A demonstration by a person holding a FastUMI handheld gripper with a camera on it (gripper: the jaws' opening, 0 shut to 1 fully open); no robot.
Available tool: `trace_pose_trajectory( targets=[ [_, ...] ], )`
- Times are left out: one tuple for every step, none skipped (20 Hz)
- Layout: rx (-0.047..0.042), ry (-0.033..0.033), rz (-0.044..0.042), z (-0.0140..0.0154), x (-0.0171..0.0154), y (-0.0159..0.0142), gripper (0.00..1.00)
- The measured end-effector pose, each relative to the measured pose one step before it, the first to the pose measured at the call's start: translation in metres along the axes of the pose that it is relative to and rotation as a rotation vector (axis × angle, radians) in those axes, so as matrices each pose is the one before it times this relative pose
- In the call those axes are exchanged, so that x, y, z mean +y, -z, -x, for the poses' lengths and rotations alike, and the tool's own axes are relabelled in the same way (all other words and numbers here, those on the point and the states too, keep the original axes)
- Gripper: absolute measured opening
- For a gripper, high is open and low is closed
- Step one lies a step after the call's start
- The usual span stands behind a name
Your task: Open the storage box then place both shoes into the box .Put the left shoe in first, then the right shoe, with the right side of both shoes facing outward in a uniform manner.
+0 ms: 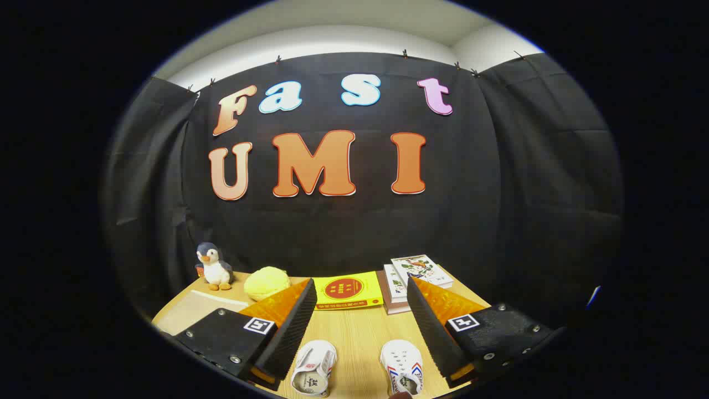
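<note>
Two small white shoes lie on the wooden table, toes pointing away from me. The left shoe (314, 367) lies close by my left finger (291, 327); the right shoe (403, 370), with red and blue stripes on its side, lies next to my right finger (429, 327). My gripper (361, 291) hangs above the table, open wide, nothing between its fingers. Both shoes sit low in the gap between the fingers.
A yellow book (349, 292) lies flat just beyond the fingertips. To its right is a stack of books (416, 275). A yellow round plush (266, 282) and a penguin toy (213, 267) stand at the table's far left. A pale mat (194, 311) covers the left side.
</note>
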State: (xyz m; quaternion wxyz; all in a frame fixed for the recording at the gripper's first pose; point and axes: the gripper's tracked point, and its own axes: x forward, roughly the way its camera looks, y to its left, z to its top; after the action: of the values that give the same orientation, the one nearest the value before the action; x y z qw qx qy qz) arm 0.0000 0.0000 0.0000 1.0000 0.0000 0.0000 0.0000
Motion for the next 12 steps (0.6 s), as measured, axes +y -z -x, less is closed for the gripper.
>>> trace_pose_trajectory(
  targets=[
    [0.00117, -0.01244, 0.00858, 0.00081, 0.00364, 0.00163, 0.98],
    [0.00039, -0.00559, 0.01954, 0.00078, 0.00078, 0.00188, 0.98],
    [0.00021, 0.00071, 0.02515, 0.00034, -0.00085, 0.00218, 0.98],
    [0.00155, 0.00001, 0.0223, 0.0, -0.00069, 0.00208, 0.98],
    [0.00488, -0.0039, 0.01507, 0.00035, 0.0012, 0.00292, 0.98],
    [0.00093, -0.00332, 0.00801, 0.00081, 0.00075, 0.00106, 0.98],
    [-0.00154, -0.00494, 0.00281, 0.00097, 0.00064, 0.00007, 0.98],
    [-0.00235, -0.00569, 0.00007, -0.00105, -0.00056, 0.001, 0.98],
    [-0.00115, -0.00555, -0.00005, -0.00004, -0.00053, 0.00017, 0.98],
    [-0.00101, -0.00208, -0.00116, -0.0009, -0.0014, 0.00004, 0.98],
    [0.003, -0.00277, -0.00609, -0.00046, -0.00189, 0.00125, 0.98],
    [0.00581, -0.00658, -0.01093, -0.00192, -0.00108, 0.00237, 0.98]
  ],
)
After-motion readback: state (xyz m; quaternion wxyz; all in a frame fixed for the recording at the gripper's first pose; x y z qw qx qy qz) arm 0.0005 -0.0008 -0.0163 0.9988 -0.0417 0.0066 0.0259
